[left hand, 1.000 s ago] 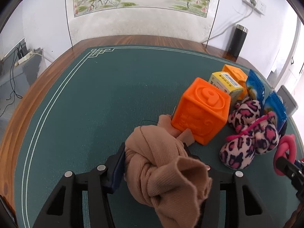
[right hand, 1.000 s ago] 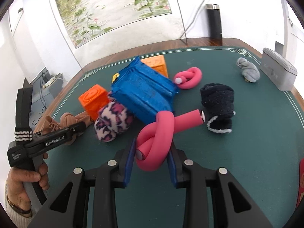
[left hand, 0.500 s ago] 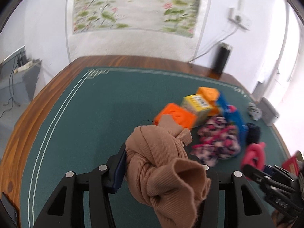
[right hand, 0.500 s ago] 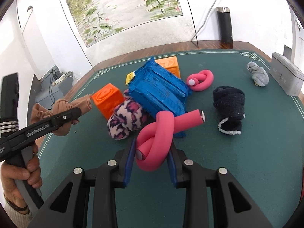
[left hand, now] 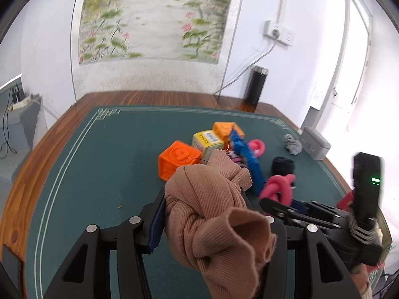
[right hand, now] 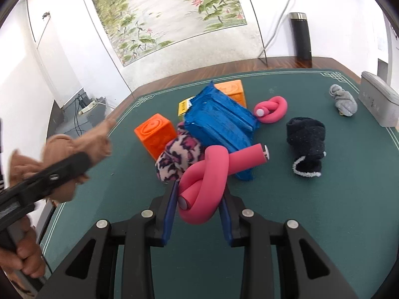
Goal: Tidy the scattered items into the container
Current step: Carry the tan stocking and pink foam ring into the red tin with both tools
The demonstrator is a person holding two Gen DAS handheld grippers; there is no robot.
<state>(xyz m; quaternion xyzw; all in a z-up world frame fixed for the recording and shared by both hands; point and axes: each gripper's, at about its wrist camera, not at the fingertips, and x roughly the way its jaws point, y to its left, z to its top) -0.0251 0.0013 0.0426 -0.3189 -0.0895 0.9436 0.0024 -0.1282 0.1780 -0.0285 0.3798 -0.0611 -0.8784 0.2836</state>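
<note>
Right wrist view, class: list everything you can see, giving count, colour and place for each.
Knotted foam tube: 2, pink; one between right fingers, other mid-mat.
Rubber cube: 2, orange; left of pile, other behind.
Crinkled packet: 1, blue, pile centre.
Leopard-print sock: 1, pink-black, beside cube.
Rolled sock: 1, black, right.
Knotted sock: 1, grey, far right.
Knotted tan sock: 1, in left gripper.
Right gripper: black.

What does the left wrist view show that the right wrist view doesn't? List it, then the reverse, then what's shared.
Only the left wrist view: a white wall socket and the right tool's handle with a green light.
Only the right wrist view: a person's hand gripping the left tool's handle.
Both: the knotted tan cloth, knotted pink foam tube, nearer orange rubber cube, grey tin box.
</note>
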